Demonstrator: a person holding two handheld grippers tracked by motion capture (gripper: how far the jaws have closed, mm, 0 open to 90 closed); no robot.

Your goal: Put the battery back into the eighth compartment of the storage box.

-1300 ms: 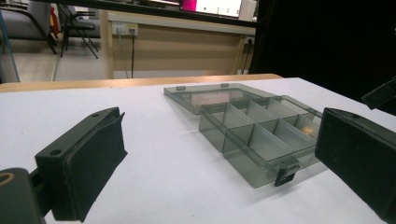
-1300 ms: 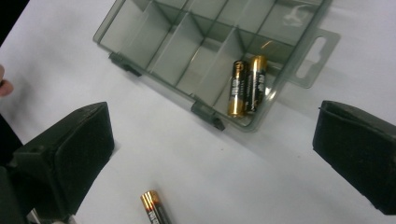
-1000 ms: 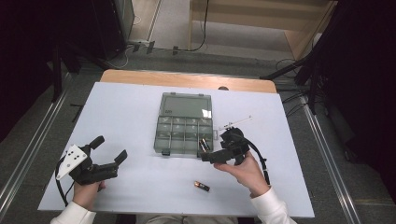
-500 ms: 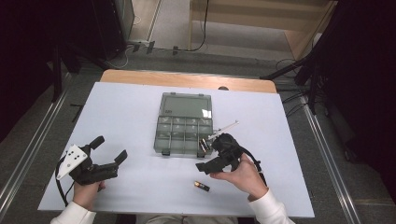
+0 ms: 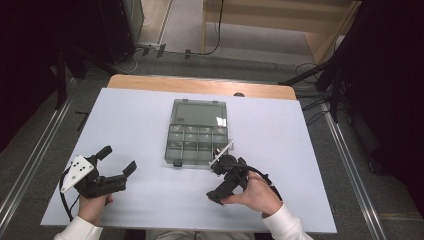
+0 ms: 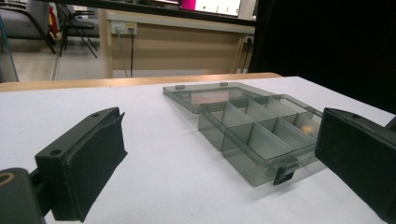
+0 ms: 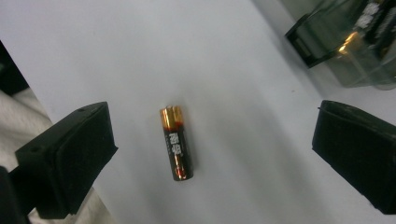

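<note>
A black-and-gold AA battery (image 7: 176,142) lies flat on the white table, seen in the right gripper view between the two wide-apart jaws of my right gripper (image 7: 212,156), which is open and touches nothing. In the high view my right gripper (image 5: 217,182) points down at the table's front, just below the grey compartment box (image 5: 197,142), and covers the battery. My left gripper (image 5: 119,160) rests open at the front left, empty. In the left gripper view, that gripper (image 6: 219,170) faces the open box (image 6: 254,135).
The box lid (image 5: 198,112) lies flat behind the compartments. One corner compartment (image 7: 369,28) holds another battery. The white table (image 5: 140,120) has bare room left of the box and between the two grippers. Dark floor and rails flank the table.
My right gripper has moved from the box's front right corner toward the table's front edge and now hangs open over the loose battery. The left gripper has stayed put.
</note>
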